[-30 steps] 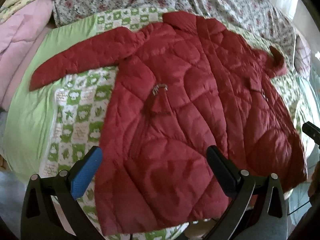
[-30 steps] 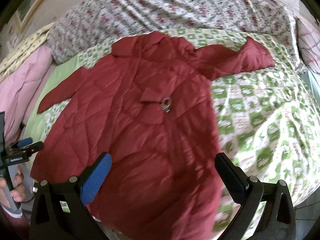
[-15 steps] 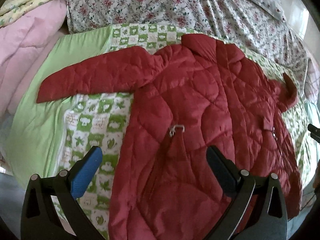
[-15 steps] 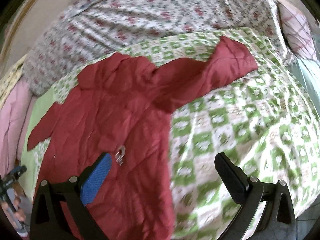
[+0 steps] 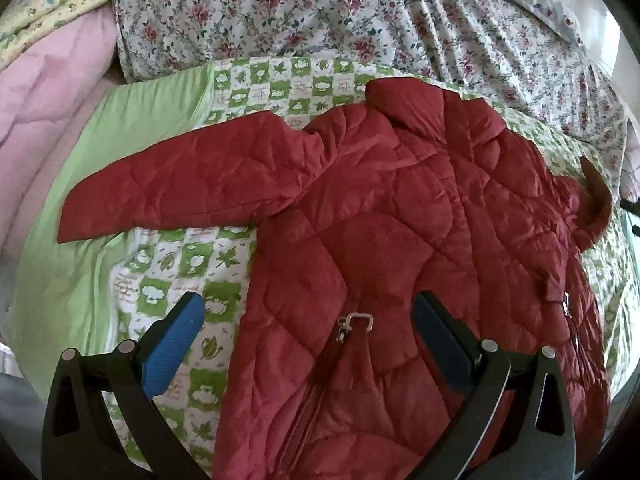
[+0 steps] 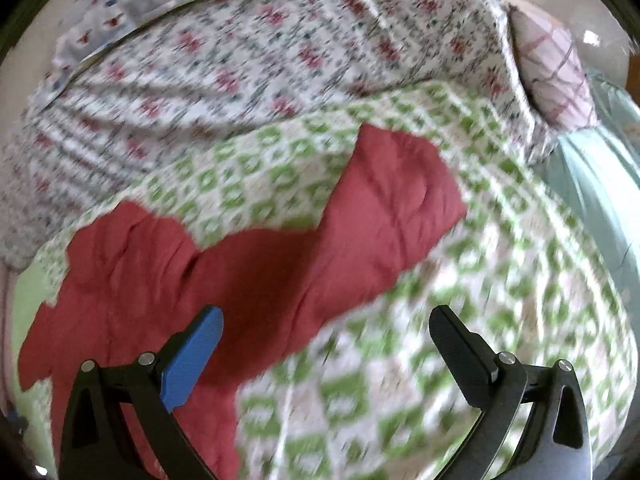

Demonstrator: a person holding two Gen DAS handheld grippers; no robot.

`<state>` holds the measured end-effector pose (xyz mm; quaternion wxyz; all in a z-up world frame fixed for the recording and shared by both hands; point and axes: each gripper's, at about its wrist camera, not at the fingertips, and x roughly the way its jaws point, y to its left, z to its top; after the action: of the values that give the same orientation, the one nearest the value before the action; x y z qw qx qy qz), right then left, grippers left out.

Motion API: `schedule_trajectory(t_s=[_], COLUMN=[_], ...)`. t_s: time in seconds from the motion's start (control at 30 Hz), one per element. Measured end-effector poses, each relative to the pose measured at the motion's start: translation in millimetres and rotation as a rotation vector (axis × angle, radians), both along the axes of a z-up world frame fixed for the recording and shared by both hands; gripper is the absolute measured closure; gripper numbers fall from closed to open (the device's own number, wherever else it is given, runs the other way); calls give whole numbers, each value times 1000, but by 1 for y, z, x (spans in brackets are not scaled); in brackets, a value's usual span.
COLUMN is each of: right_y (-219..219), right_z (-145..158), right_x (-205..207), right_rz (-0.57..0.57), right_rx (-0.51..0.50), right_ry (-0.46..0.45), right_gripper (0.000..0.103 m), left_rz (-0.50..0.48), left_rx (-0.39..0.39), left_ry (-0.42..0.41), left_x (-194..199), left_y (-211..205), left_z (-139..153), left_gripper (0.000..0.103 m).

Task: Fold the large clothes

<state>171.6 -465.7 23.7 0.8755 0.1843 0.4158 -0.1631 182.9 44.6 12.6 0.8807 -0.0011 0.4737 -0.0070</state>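
Observation:
A red quilted jacket [image 5: 400, 220] lies spread flat on a green-and-white checked quilt [image 5: 176, 272], collar toward the far side. Its left sleeve [image 5: 180, 184] stretches out to the left. A metal clasp [image 5: 354, 322] sits on its front. My left gripper [image 5: 308, 320] is open and empty, above the jacket's front near the clasp. In the blurred right wrist view the jacket's right sleeve [image 6: 400, 200] points up and right. My right gripper [image 6: 326, 332] is open and empty, above the sleeve's near edge and the quilt [image 6: 500, 300].
A floral bedcover [image 5: 360, 12] lies bunched behind the jacket. A pink quilt [image 5: 44, 92] lies at the far left, beside a plain green sheet [image 5: 80, 208]. A checked pillow [image 6: 552, 72] and pale green fabric [image 6: 596, 184] lie at the right.
Both grippers moved forward over the bed. The left view now centres on the jacket's front and left sleeve. The right gripper swung right, toward the right sleeve. Both stayed open.

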Motion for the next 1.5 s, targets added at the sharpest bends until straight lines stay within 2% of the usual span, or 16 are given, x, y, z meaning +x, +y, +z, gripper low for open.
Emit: schedule_trajectory(t_s=[0.2,0.3,0.4,0.47,0.5,0.53,0.57,0.7,0.93,1.03,1.2,1.33,1.5], right_y=[-40,-54,-65,-72,-74,-75,-73,-55,14,54,148,231,303], right_z=[-16,-32,-54,-68,-69,-70,-66,-51,-23,-14,-4,-15,-49], right_x=[63,92,112,116,115,112,109,98,64,48,27,24,21], right_rz=[-72,-100,-139,-166,-173,-178,-172,-101,101,181,397,586,769], right_rx=[-70,-101,-138,-152,-153,-152,-154,-138,-91,-56,13,21,-52], right_ry=[57,103,170,208,207,197,181,114,-29,-87,-164,-150,-69], right_gripper=[2,14,34,60,67,79,85,90,90,89,89,89,88], left_rz=[-32,-44,-50,-50,-50,-49,-46,-37,-29,-30,-62,-92,-110], left_rx=[51,85,90,91,89,87,83,54,-7,-67,-203,-272,-401], left_ry=[20,22,37,41,41,42,43,58,94,121,171,169,205], left_x=[16,21,27,29,29,30,31,31,28,28,27,23,29], left_y=[-15,-21,-23,-22,-22,-21,-20,-16,-11,-5,2,8,21], left_z=[-13,-18,-24,-27,-28,-29,-29,-32,-35,-37,-37,-30,-29], left_gripper=[0,0,0,0,0,0,0,0,0,0,0,0,0])
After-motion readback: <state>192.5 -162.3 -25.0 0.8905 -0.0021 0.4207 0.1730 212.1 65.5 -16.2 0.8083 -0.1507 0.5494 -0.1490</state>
